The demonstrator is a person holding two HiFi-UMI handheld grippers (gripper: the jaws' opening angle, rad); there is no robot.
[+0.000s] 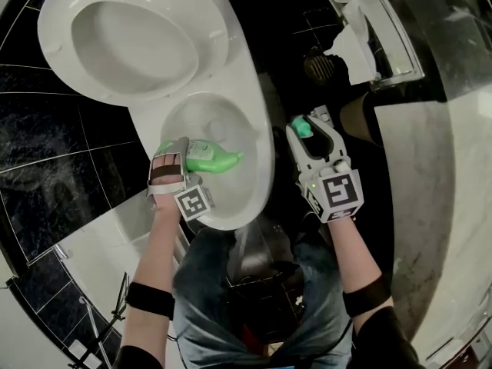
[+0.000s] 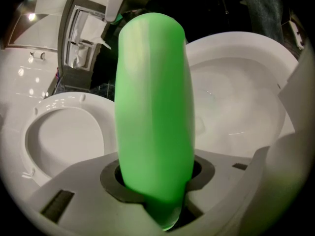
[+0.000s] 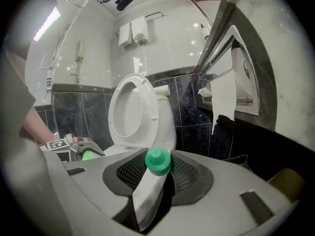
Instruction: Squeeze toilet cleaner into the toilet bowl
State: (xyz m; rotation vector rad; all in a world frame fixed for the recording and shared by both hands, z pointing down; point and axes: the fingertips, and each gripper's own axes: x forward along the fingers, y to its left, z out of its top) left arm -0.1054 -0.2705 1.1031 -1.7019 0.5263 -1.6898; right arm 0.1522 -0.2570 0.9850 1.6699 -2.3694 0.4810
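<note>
Left tool [image 1: 181, 158] is clamped on the green toilet cleaner bottle [image 1: 209, 157]. In the left gripper view both pads press the bottle's sides at its near end, and the body runs up through frame centre. In the head view the bottle lies roughly level, slim end pointing right, over the open toilet bowl [image 1: 260, 187] at frame centre. Can't tell whether the tip touches the porcelain.

Seat [image 1: 61, 18] is raised, upper left of the head view; in the right gripper view it stands upright behind the bowl.

Right tool [image 1: 311, 134] is closed on a small green cap [image 1: 302, 127]. The right gripper view shows the cap pinched between the ribbed pads at lower centre, with a white piece below it that can't be identified. This tool sits right of the bowl, clear of the rim, over dark floor.

Toilet paper [image 3: 224, 95] hangs from a wall holder at the right of the right gripper view. Folded towels [image 3: 134, 32] sit on a rail at top centre.
</note>
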